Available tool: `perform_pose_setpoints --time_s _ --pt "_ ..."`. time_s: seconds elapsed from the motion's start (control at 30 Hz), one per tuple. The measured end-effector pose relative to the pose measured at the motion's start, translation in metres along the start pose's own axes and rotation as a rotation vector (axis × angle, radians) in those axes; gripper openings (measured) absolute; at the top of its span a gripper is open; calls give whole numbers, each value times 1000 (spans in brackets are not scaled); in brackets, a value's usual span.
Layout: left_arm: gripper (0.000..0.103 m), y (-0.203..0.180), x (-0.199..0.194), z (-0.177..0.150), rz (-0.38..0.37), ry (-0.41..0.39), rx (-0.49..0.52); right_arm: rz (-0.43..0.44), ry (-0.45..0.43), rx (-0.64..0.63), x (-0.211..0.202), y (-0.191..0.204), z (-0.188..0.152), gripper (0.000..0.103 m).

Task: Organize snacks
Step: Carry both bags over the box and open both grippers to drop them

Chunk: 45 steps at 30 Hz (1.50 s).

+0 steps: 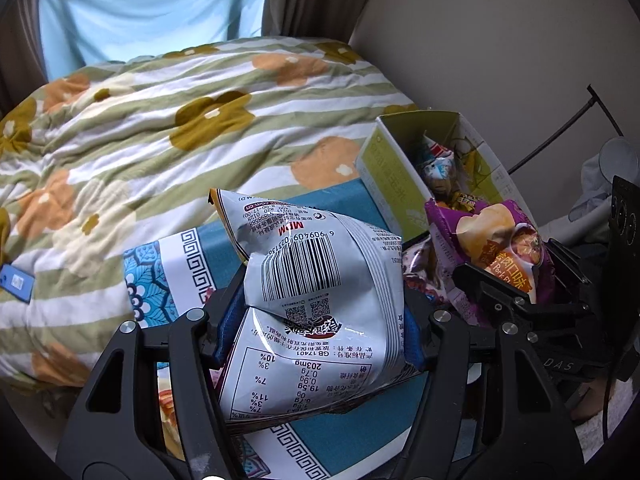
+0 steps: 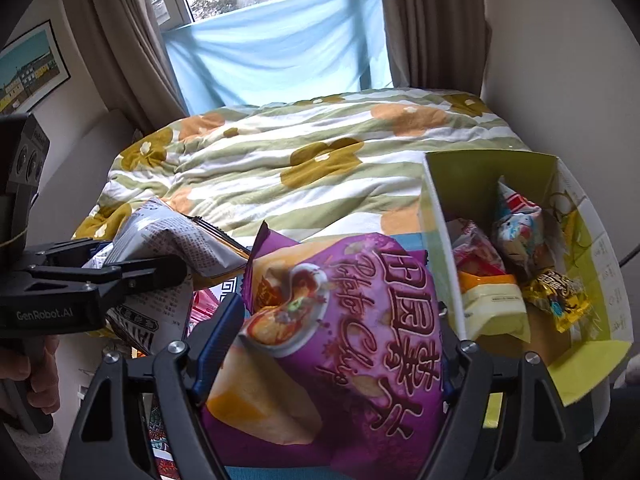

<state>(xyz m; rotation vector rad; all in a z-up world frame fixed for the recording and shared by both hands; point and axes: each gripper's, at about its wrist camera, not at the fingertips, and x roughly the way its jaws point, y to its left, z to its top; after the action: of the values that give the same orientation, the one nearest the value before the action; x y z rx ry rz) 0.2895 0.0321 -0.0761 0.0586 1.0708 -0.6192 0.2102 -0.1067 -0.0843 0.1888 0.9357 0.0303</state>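
Both snacks look like light, air-puffed foil packets: slippery, crinkly, with brittle chips inside, so I judge a gentle pinch across the middle safer than the sealed ends. The left claw (image 1: 316, 336) is clamped on the silver-white crumpled chip bag with a barcode (image 1: 320, 280), creasing its waist, above the blue patterned counter (image 1: 340, 208). The right claw (image 2: 324, 344) grips the purple glossy potato chip bag (image 2: 360, 320) across its belly, just beside the open yellow-green cardboard box (image 2: 436, 216) already holding small wrapped snacks.

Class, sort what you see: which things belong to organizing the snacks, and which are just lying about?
Part of the job: white snack bag, purple chip bag, green box of snacks.
Lying about: floral quilt, curtains, framed picture.
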Motion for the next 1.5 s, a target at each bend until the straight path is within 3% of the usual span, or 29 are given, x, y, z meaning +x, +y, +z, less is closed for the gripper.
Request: perform_pose_setpoints --time_s 0.37,0.53,0.77,0.87,0.9,0.93,1.0,1.27,1.5 --pt "60 -107 0 14 -69 -67 66 -77 -129 122 -89 -88 -12 76" --pt "60 -167 28 27 -96 -75 69 -87 -167 143 -115 -141 -9 76" --pt "60 -234 91 41 -61 -52 57 -54 -174 148 -121 -205 0 76" --pt "61 -245 117 40 -51 -24 5 -33 -153 134 -115 -228 6 76" --pt "67 -247 124 38 -38 -26 -7 -25 -143 124 -111 -234 8 76" --pt "83 -250 131 36 -27 -25 -18 -17 -134 114 -108 -237 8 76" --pt "103 -252 142 31 0 -26 -42 4 -110 93 -99 -247 9 76" --pt "103 -236 142 -1 39 25 -114 79 -30 84 -63 -268 1 76" --pt "103 -214 120 -7 42 -6 -171 109 -39 56 -45 -265 3 78"
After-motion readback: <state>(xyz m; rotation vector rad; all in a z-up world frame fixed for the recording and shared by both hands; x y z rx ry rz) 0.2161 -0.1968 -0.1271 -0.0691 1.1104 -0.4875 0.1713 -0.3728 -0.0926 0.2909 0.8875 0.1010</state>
